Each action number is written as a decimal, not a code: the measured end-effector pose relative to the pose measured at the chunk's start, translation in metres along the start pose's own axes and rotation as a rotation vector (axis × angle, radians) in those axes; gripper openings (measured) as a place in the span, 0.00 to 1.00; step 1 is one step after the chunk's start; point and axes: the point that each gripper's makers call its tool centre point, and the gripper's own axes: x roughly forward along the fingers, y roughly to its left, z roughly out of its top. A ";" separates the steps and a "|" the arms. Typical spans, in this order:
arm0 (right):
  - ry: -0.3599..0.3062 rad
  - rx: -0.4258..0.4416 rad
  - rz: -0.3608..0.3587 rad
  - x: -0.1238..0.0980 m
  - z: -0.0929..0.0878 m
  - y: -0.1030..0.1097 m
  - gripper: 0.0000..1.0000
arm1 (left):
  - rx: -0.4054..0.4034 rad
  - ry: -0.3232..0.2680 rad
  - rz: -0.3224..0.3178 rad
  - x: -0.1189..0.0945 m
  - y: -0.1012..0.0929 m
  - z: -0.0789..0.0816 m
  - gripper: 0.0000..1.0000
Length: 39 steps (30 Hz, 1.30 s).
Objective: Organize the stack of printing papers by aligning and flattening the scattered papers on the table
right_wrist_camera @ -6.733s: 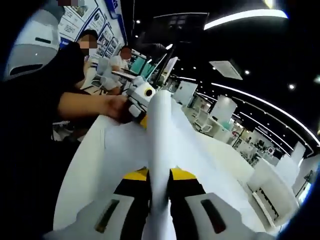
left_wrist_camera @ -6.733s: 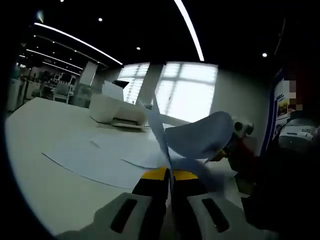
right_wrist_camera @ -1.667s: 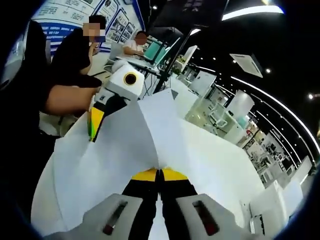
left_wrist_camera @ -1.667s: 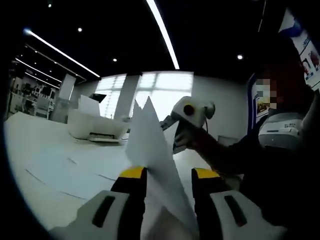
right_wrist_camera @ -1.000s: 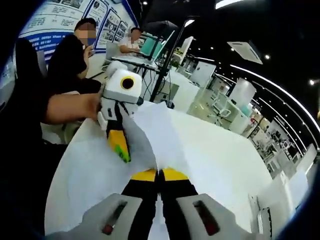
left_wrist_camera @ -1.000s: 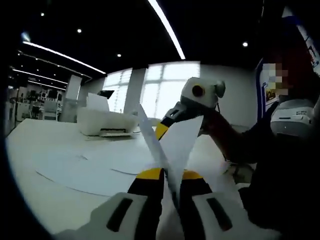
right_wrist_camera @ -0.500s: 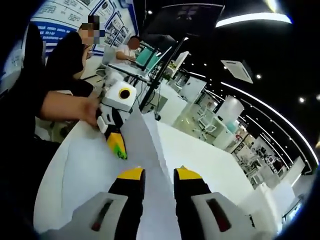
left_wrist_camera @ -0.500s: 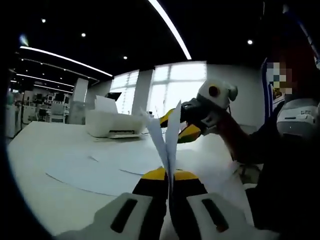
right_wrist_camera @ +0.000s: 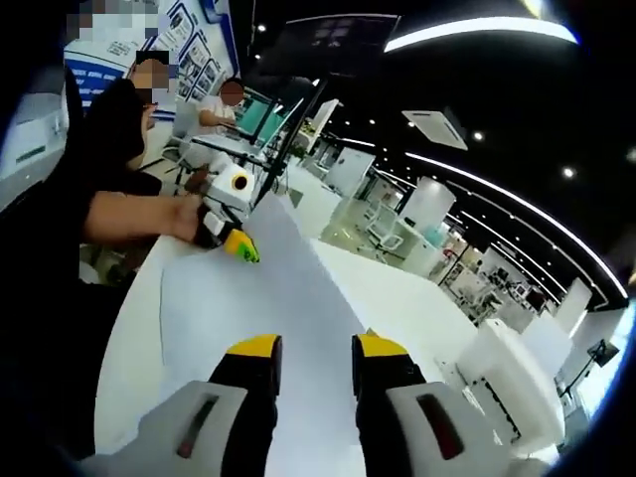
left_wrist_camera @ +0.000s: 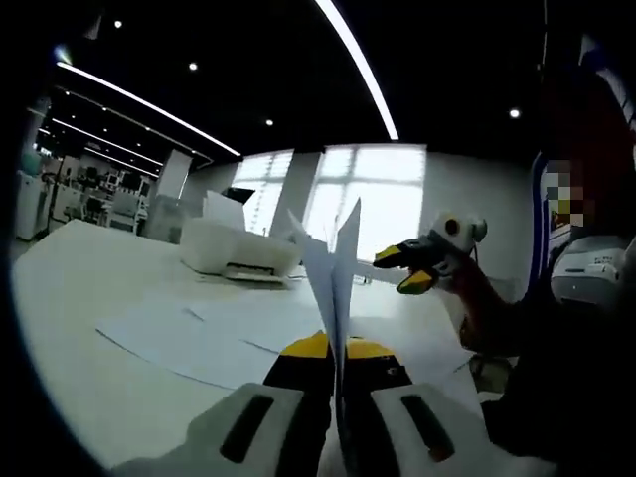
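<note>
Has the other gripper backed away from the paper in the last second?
Yes. In the left gripper view, the right gripper has drawn away from the held paper, rightward of the printer.

White papers [left_wrist_camera: 333,273], white table [left_wrist_camera: 60,288], yellow-tipped tool [right_wrist_camera: 316,350] (black body)

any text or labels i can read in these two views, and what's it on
None can be read.
Wall posters in the right gripper view: print too small and blurred.
Poster in the left gripper view: blurred.
Papers and printer: no print or brand visible.
</note>
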 end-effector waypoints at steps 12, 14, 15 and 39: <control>0.044 0.053 -0.054 -0.081 -0.052 0.034 0.26 | -0.028 0.024 -0.021 0.004 -0.006 -0.006 0.06; 0.049 0.061 -0.069 -0.092 -0.056 0.037 0.26 | -0.032 0.029 -0.025 0.005 -0.007 -0.007 0.06; 0.051 0.062 -0.078 -0.096 -0.057 0.037 0.26 | -0.033 0.036 -0.025 0.005 -0.006 -0.009 0.06; 0.196 0.439 -0.351 -0.154 -0.188 -0.021 0.67 | -0.029 0.034 -0.004 0.005 -0.001 -0.012 0.06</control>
